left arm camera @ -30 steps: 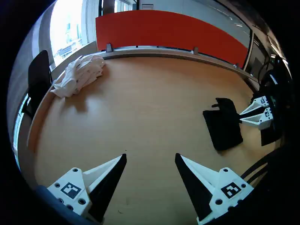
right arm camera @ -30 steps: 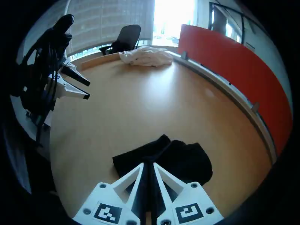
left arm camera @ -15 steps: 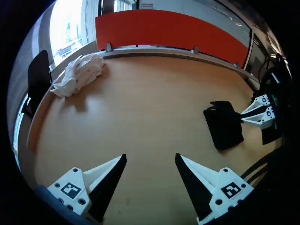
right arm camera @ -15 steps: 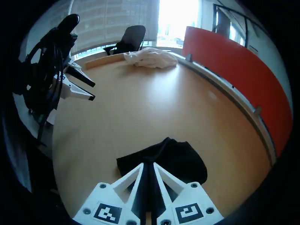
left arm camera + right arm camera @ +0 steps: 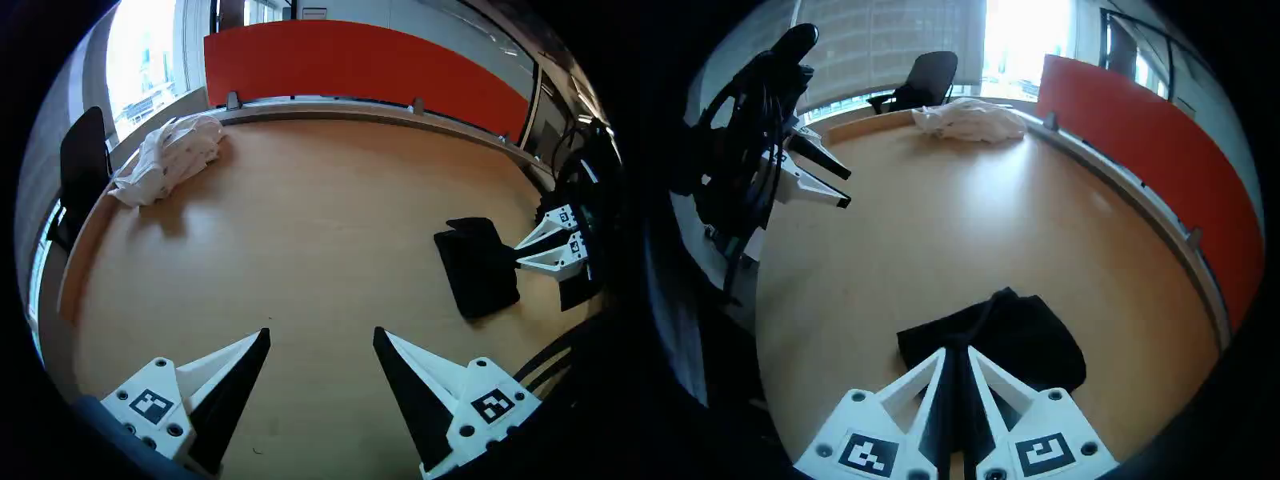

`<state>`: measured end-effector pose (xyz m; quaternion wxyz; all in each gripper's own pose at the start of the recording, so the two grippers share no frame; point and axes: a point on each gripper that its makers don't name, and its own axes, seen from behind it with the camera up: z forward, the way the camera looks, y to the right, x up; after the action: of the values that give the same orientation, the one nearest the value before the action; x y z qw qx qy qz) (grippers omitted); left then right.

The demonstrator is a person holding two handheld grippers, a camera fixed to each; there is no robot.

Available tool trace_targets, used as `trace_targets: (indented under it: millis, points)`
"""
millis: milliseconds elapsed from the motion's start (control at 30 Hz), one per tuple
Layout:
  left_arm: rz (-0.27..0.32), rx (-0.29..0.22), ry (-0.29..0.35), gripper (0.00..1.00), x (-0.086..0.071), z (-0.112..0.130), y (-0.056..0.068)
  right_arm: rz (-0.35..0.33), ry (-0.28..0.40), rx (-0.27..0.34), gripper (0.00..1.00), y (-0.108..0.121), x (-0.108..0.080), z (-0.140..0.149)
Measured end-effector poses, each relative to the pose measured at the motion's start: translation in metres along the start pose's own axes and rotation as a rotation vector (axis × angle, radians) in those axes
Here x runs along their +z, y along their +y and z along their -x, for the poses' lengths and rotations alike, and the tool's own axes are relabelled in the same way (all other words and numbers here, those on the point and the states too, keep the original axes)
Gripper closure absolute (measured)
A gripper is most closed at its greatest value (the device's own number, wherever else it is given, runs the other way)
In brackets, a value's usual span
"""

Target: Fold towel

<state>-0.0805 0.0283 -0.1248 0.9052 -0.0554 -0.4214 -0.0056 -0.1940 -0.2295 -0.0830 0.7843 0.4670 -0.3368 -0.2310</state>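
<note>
Right gripper view: the right gripper (image 5: 958, 350) is pinching the black towel (image 5: 1028, 340); the left gripper (image 5: 320, 334) is hovering, fingers (image 5: 232, 376) spread, above the table (image 5: 320, 200).

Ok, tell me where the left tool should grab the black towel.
Probably the black towel at its flat corner nearest the left tool, away from where the right tool is shut on it. Come in low from across the table; the cloth lies flat, so one finger must slide under.
</note>
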Motion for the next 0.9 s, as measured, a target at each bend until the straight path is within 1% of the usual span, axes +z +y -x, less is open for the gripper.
trace_targets:
  millis: [33,100,333,367,667,900]
  points:
    - [0.001,0.0,0.0,0.04,0.0,0.0,0.0,0.001,0.0,0.002,0.92,0.0,0.0,0.0]
    - [0.001,0.0,0.0,0.04,0.0,0.0,0.001,0.003,0.0,0.006,0.82,0.001,0.0,0.001]
    - [0.003,0.0,0.001,0.04,0.0,-0.001,0.003,0.021,-0.001,0.022,0.25,0.004,-0.001,0.004]
    - [0.003,0.001,0.001,0.04,0.0,-0.001,0.003,0.026,-0.001,0.025,0.2,0.005,-0.001,0.004]
    - [0.005,0.007,0.002,0.04,-0.002,-0.001,0.005,0.044,-0.003,0.057,0.18,0.009,-0.004,0.011]
    - [0.003,0.005,0.003,0.04,-0.002,-0.001,0.004,0.061,-0.031,0.083,0.18,0.011,-0.005,0.03]
